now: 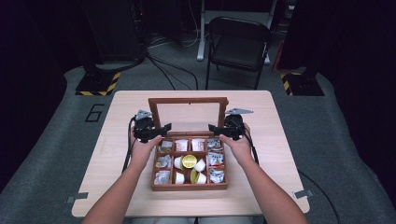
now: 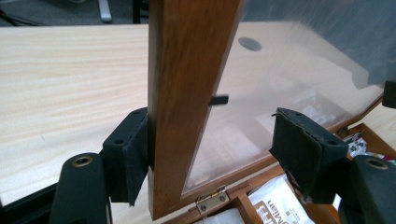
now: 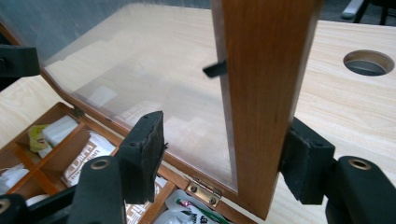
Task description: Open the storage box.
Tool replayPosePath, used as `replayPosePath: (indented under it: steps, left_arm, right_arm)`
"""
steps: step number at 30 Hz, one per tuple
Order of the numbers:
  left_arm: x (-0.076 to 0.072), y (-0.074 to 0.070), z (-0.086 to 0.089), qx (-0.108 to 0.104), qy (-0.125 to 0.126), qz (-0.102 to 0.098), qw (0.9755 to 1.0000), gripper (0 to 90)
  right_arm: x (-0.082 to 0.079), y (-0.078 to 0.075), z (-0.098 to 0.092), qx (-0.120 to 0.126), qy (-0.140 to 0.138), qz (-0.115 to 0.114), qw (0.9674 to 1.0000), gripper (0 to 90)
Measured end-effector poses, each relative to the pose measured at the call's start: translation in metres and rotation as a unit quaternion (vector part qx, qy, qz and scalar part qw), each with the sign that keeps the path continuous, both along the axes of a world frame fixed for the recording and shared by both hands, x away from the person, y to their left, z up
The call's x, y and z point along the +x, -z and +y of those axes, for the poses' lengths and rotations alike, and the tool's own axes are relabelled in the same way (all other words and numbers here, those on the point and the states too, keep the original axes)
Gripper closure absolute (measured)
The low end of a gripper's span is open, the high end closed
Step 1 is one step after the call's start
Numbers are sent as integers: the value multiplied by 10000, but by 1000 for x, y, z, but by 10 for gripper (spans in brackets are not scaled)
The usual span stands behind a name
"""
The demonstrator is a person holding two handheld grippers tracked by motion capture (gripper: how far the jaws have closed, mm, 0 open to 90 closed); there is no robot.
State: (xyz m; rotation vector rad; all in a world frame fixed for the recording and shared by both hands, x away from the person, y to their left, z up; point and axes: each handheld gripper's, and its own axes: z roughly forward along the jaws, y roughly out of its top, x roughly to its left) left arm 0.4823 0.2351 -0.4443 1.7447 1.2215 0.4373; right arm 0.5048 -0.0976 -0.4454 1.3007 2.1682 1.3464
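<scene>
A wooden compartment box point(image 1: 188, 186) sits mid-table with its glass-paned lid point(image 1: 188, 100) standing up at the back. My left gripper point(image 1: 164, 129) straddles the lid's left side rail point(image 2: 182, 93). One of its pads point(image 2: 133, 154) rests against the rail's outer face, while the other hangs clear in front of the glass. My right gripper point(image 1: 215, 129) straddles the right side rail point(image 3: 261, 93) the same way. Its outer pad point(image 3: 303, 161) is against the wood and its inner pad stands off the pane. Both left gripper point(image 2: 215, 149) and right gripper point(image 3: 224, 154) are open.
The compartments hold tea bags, foil packets and small white cups point(image 1: 189, 162). Brass hinges point(image 2: 212, 198) point(image 3: 204, 191) join lid and box. The table point(image 1: 289, 140) has a round hole point(image 3: 368, 62) behind the lid. A black folding chair point(image 1: 238, 44) stands beyond the table.
</scene>
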Motion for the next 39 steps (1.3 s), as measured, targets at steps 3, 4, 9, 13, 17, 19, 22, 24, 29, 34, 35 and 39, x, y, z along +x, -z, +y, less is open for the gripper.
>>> replayPosePath:
  steps: [3,4,9,13,17,19,22,24,29,34,35,39]
  left_arm:
    - [0,0,-1,0,-16,-11,10000,300]
    - [0,1,-1,-10,-25,-8,10000,300]
    - [1,1,-1,-18,-53,-6,10000,300]
    - [2,3,-2,8,-74,27,10000,299]
    - [4,5,-1,5,-45,89,10000,299]
    - [4,5,-1,-12,-46,92,9999,300]
    - [5,5,-2,8,-81,88,9999,300]
    - [6,6,-3,31,-102,77,9999,300]
    - [10,8,-5,110,-179,15,9998,307]
    - [15,12,-4,97,-299,43,9995,350]
    - [16,12,-4,114,-306,40,9995,352]
    - [19,15,-4,102,-326,49,9994,351]
  right_arm:
    - [0,2,0,10,15,3,10000,366]
    - [0,2,0,29,12,27,10000,367]
    - [4,6,-3,146,-90,110,9998,373]
    - [7,9,-5,249,-135,178,9994,383]
    - [8,9,-6,265,-154,202,9993,401]
    - [10,10,-8,313,-193,185,9992,416]
    - [11,10,-10,424,-217,253,9985,430]
    - [13,11,-11,434,-226,208,9986,434]
    - [16,13,-12,443,-157,207,9987,453]
    - [20,16,-14,572,-150,274,9979,493]
    - [20,17,-14,572,-123,273,9979,497]
    - [23,19,-14,591,-92,296,9978,505]
